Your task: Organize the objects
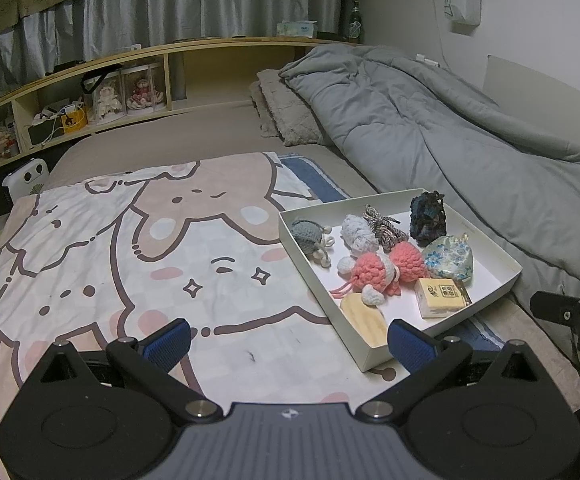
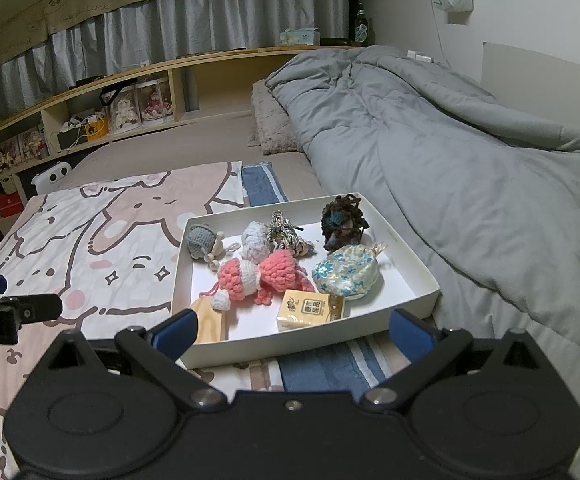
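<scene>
A white shallow box (image 1: 501, 280) (image 2: 417, 276) lies on the bed and holds several small items: a pink crochet toy (image 1: 373, 272) (image 2: 266, 270), a grey crochet toy (image 1: 307, 234) (image 2: 202, 240), a white yarn ball (image 1: 357, 234) (image 2: 254, 242), a dark knitted piece (image 1: 427, 214) (image 2: 341, 220), a floral pouch (image 1: 447, 258) (image 2: 345, 274), a yellow pack (image 1: 441, 296) (image 2: 309, 306) and a wooden block (image 1: 363, 322) (image 2: 210, 320). My left gripper (image 1: 288, 344) is open and empty, left of the box's near corner. My right gripper (image 2: 291, 332) is open and empty, at the box's near wall.
The box rests on a cartoon-print blanket (image 1: 110, 264) (image 2: 102, 248). A grey duvet (image 1: 449, 128) (image 2: 469, 152) fills the right side. A wooden shelf (image 1: 102, 92) (image 2: 122, 96) with dolls and clutter runs along the back. The other gripper shows at the edge of each view (image 1: 569, 312) (image 2: 6, 312).
</scene>
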{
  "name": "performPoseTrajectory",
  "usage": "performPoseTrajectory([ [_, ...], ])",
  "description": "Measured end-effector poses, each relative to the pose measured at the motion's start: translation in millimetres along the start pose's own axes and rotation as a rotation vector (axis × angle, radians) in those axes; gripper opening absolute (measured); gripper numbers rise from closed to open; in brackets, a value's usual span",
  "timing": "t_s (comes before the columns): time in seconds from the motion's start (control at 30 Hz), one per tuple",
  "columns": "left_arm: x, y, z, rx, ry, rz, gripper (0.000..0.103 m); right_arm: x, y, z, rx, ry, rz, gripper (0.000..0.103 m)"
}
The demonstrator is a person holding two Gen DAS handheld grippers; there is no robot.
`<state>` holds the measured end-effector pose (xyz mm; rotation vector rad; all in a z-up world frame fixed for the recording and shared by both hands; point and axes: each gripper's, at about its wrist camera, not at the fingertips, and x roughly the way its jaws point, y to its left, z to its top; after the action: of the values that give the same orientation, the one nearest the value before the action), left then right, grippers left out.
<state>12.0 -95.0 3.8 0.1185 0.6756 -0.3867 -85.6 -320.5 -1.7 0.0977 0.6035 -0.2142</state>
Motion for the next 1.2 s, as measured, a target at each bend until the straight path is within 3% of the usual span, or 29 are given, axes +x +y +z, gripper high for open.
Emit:
performPoseTrajectory([
  [1.2, -0.9, -1.4, 0.2, -0.005, 0.0, 0.012, 0.103, -0.7, 2.0, -1.4, -0.002, 0.005, 0.0, 0.103],
])
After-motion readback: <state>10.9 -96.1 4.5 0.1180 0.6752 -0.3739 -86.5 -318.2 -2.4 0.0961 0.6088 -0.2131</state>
